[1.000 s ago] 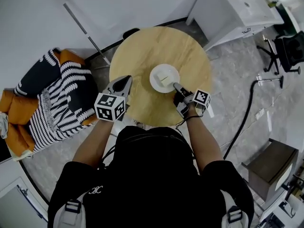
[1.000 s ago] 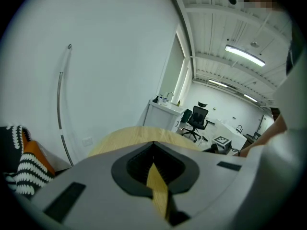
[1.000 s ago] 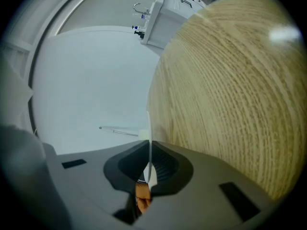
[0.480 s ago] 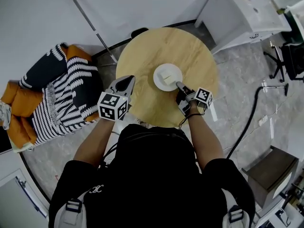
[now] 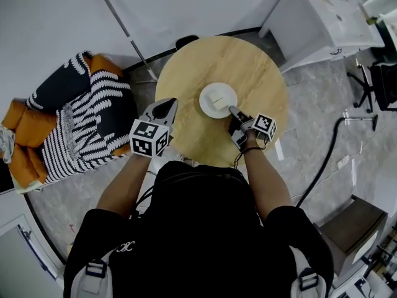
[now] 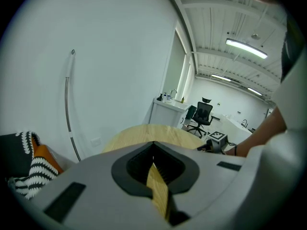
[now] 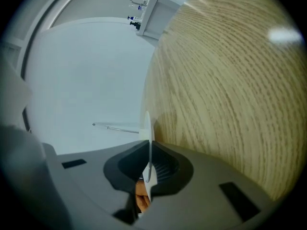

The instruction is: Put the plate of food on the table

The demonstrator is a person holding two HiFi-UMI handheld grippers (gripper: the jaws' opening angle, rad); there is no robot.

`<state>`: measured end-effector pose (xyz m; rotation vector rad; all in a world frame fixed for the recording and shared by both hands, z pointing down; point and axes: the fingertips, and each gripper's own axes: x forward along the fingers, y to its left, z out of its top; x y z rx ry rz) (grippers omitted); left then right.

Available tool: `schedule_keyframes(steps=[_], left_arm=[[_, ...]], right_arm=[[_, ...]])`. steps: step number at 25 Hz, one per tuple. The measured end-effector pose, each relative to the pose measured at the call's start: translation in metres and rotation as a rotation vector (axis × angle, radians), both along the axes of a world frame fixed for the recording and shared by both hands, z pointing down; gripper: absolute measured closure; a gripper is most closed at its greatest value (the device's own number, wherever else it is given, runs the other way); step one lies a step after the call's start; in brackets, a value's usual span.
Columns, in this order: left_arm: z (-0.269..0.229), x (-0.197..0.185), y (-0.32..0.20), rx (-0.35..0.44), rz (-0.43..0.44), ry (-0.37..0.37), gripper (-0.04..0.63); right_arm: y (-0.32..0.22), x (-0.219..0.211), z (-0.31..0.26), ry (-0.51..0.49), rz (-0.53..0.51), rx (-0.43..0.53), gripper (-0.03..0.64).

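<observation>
The person wears a black short-sleeved shirt (image 5: 198, 222) with a small white logo (image 5: 126, 248) and two grey shoulder straps (image 5: 92, 279) with black buckles. The left grey plastic claw (image 5: 166, 102) and the right grey plastic claw (image 5: 231, 110) have black inner pads. Each carries a white cube (image 5: 149, 139) with black square markers. A thin black band (image 5: 250, 151) goes around the right wrist.

Head view: I look steeply down from above the shoulders onto the round wooden table (image 5: 248, 73), at middle distance. Left gripper view: I sit low behind the left gripper (image 6: 153, 147), facing across the tabletop toward an office chair (image 6: 202, 116). Right gripper view: from the right gripper (image 5: 231, 110), rolled sideways, I skim the wood closely. All three views share the tabletop; the head and left gripper views share the right marker cube (image 6: 218, 137).
</observation>
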<state>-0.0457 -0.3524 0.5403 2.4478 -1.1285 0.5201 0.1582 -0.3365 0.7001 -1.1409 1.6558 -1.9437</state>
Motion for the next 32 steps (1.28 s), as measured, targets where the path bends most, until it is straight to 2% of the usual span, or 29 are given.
schedule_keyframes(steps=[13, 20, 32], left_arm=[[0.005, -0.011, 0.002, -0.012, -0.027, 0.005, 0.586], [0.009, -0.013, 0.005, -0.022, -0.027, 0.005, 0.586], [0.007, -0.009, 0.003, -0.023, -0.028, 0.017, 0.586]], right_arm=[[0.000, -0.008, 0.008, 0.028, -0.010, -0.034, 0.594], [0.002, -0.008, 0.017, 0.082, -0.031, -0.103, 0.592], [0.000, -0.009, 0.023, 0.342, -0.130, -0.184, 0.575]])
